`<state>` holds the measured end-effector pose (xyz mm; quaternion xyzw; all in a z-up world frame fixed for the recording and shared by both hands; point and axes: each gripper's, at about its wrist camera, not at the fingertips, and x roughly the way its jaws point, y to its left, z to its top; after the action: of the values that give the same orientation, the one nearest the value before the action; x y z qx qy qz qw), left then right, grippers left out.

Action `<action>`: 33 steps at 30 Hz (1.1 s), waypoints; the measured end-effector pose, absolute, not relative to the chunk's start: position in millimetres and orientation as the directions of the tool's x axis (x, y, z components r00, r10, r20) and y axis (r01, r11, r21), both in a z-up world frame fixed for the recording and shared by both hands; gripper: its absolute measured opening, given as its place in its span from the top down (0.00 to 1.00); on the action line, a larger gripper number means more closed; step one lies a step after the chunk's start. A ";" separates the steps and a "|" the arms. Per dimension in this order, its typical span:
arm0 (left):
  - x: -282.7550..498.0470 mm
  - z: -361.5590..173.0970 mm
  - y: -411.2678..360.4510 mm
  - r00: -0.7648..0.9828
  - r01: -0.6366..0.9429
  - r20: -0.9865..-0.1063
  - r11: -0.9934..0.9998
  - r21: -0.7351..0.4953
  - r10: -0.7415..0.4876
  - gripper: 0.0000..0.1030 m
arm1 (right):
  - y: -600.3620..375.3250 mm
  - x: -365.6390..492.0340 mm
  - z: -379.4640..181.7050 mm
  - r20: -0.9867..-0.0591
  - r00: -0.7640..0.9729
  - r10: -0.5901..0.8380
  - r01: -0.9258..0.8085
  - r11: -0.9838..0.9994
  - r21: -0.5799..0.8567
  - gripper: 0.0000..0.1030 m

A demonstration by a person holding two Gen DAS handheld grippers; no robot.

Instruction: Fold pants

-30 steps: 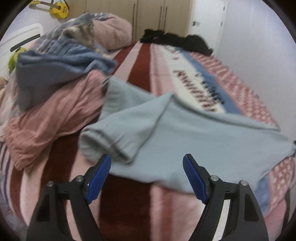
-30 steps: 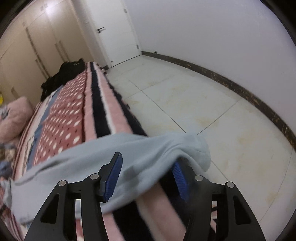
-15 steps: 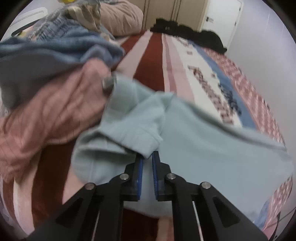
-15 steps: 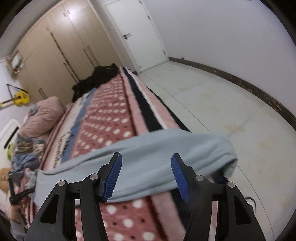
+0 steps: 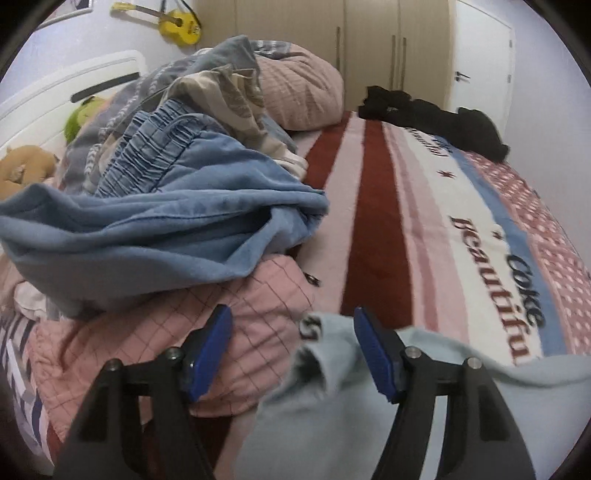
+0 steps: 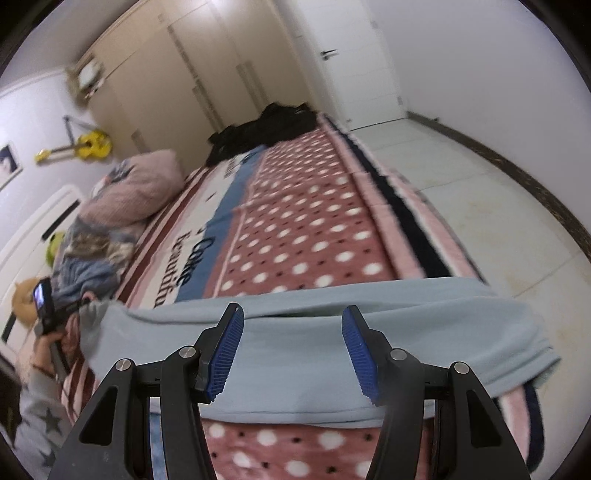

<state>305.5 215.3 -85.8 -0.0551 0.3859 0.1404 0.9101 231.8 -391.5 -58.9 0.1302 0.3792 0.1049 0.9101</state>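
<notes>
Left gripper (image 5: 291, 349) had just been opening, pants (image 5: 332, 417) loose between its jaws; right gripper (image 6: 291, 349) hung unclenched over them. Pants lay across the bed (image 6: 314, 236). Soft, limp fleece; best pinched at waistband or hem corners.

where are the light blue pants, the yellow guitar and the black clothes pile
light blue pants (image 6: 303, 373): right wrist view, flat middle of the fabric
yellow guitar (image 5: 181, 27): left wrist view, its body on the wall
black clothes pile (image 5: 436, 114): left wrist view, centre of the heap
</notes>
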 end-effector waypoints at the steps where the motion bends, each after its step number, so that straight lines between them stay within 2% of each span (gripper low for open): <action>1: 296.5 -82.7 213.7 0.672 -0.277 -0.718 0.961 -0.017 0.181 0.35 | -383.4 233.4 -59.7 -0.666 0.682 0.302 -0.115 0.944 0.310 0.50; 4: 263.3 -74.8 209.1 0.684 -0.226 -0.722 0.972 -0.072 0.106 0.22 | -362.8 233.7 -62.5 -0.674 0.662 0.327 -0.173 0.942 0.287 0.50; 6: 239.9 -75.7 205.5 0.687 -0.205 -0.725 0.972 -0.119 0.056 0.19 | -350.3 233.9 -65.0 -0.680 0.650 0.341 -0.204 0.939 0.276 0.50; 11: 192.0 -110.3 206.5 0.626 -0.203 -0.772 0.934 -0.293 -0.106 0.18 | -327.7 232.2 -75.0 -0.678 0.623 0.390 -0.267 0.921 0.284 0.50; 16: 188.0 -156.1 207.9 0.586 -0.241 -0.776 0.866 -0.439 -0.231 0.18 | -307.0 233.3 -86.6 -0.674 0.586 0.450 -0.311 0.893 0.326 0.50; 23: 229.3 -168.9 209.8 0.662 -0.270 -0.716 0.821 -0.502 -0.220 0.19 | -277.6 247.0 -96.4 -0.710 0.518 0.478 -0.386 0.871 0.304 0.47; 24: 233.3 -169.0 211.3 0.675 -0.279 -0.708 0.816 -0.506 -0.208 0.27 | -271.9 253.2 -99.3 -0.714 0.488 0.502 -0.409 0.854 0.322 0.46; 25: 236.2 -168.5 210.8 0.684 -0.292 -0.708 0.823 -0.487 -0.176 0.45 | -265.4 261.0 -103.9 -0.713 0.438 0.547 -0.433 0.824 0.366 0.47; 26: 238.0 -167.9 210.5 0.686 -0.304 -0.713 0.833 -0.463 -0.147 0.56 | -260.2 267.5 -108.3 -0.712 0.400 0.577 -0.443 0.802 0.401 0.51; 27: 238.7 -167.9 210.4 0.689 -0.310 -0.713 0.836 -0.452 -0.130 0.72 | -253.1 274.5 -113.7 -0.713 0.364 0.599 -0.450 0.784 0.428 0.54; 28: 238.1 -167.6 211.2 0.700 -0.297 -0.699 0.831 -0.470 -0.145 0.86 | -244.5 280.3 -119.1 -0.723 0.341 0.601 -0.460 0.777 0.430 0.61; 31: 233.6 -156.2 205.2 0.742 -0.245 -0.657 0.856 -0.455 -0.137 0.95 | -218.3 295.6 -134.4 -0.771 0.325 0.548 -0.485 0.796 0.361 0.76; 33: 230.3 -142.2 198.0 0.771 -0.204 -0.627 0.888 -0.411 -0.113 0.95 | -207.8 308.0 -146.8 -0.802 0.316 0.507 -0.480 0.814 0.326 0.82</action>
<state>230.3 198.0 -142.2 -0.2350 0.3377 0.0249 0.9111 308.0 -207.8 -146.8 0.0136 0.4995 0.3043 0.8110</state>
